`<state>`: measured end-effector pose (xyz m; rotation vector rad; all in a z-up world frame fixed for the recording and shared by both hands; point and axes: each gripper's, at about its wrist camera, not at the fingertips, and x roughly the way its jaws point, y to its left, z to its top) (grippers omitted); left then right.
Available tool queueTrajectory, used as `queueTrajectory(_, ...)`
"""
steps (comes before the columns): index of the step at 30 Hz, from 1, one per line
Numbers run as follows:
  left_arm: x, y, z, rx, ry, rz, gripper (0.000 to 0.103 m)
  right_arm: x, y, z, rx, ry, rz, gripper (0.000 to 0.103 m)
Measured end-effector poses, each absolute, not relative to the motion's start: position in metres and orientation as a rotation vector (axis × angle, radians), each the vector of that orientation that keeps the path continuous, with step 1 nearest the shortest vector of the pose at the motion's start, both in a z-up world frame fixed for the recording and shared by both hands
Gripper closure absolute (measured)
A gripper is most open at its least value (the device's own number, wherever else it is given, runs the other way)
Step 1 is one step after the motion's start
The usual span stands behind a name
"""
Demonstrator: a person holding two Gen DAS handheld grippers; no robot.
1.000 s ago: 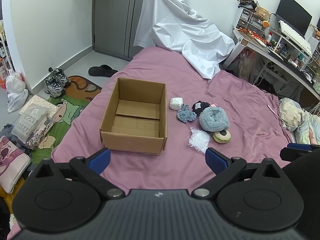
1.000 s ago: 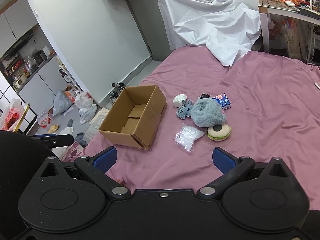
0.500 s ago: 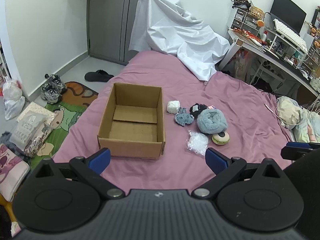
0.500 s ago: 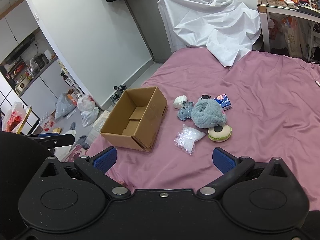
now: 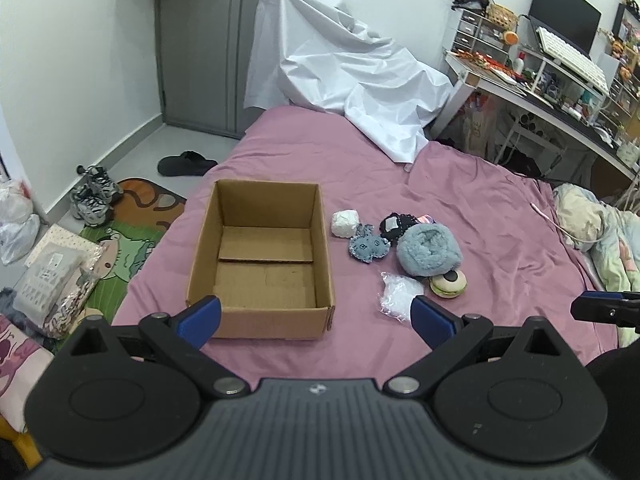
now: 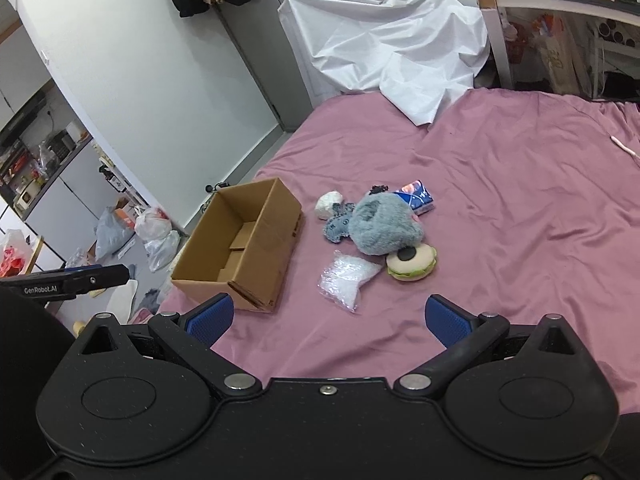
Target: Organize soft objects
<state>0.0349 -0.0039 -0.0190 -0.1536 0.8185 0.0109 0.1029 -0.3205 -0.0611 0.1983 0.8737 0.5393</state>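
Note:
An open, empty cardboard box [image 5: 264,256] [image 6: 240,248] sits on the pink bed. To its right lie a white ball [image 5: 345,223], a small blue plush [image 5: 367,246], a black item [image 5: 395,226], a grey-blue fluffy bundle [image 5: 429,250] [image 6: 382,226], a burger-shaped plush [image 5: 448,284] [image 6: 412,266], a clear plastic bag [image 5: 398,296] [image 6: 348,278] and a blue packet [image 6: 416,197]. My left gripper [image 5: 316,318] is open and empty, near the box's front wall. My right gripper [image 6: 328,320] is open and empty, short of the bag.
A white sheet [image 5: 348,80] is draped at the bed's far end. A cluttered desk [image 5: 552,80] stands at the right. Shoes [image 5: 94,196], a mat and bags lie on the floor at the left. A folded blanket [image 5: 600,232] lies at the bed's right edge.
Both grippers have pulled back and risen a little, so the box and soft items sit slightly farther and higher in view. Nothing was grasped.

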Motion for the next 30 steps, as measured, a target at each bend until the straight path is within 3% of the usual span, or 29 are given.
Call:
queueTrajectory(21, 0.093, -0.023, -0.070, -0.107, 0.845, -0.168, 0.006, 0.137, -0.330, -0.103, 0.233, 0.866, 0.441, 0.001)
queueTrajectory(30, 0.125, -0.042, -0.089, -0.096, 0.857, -0.272, 0.015, 0.153, -0.332, -0.120, 0.240, 0.877, 0.376, 0.003)
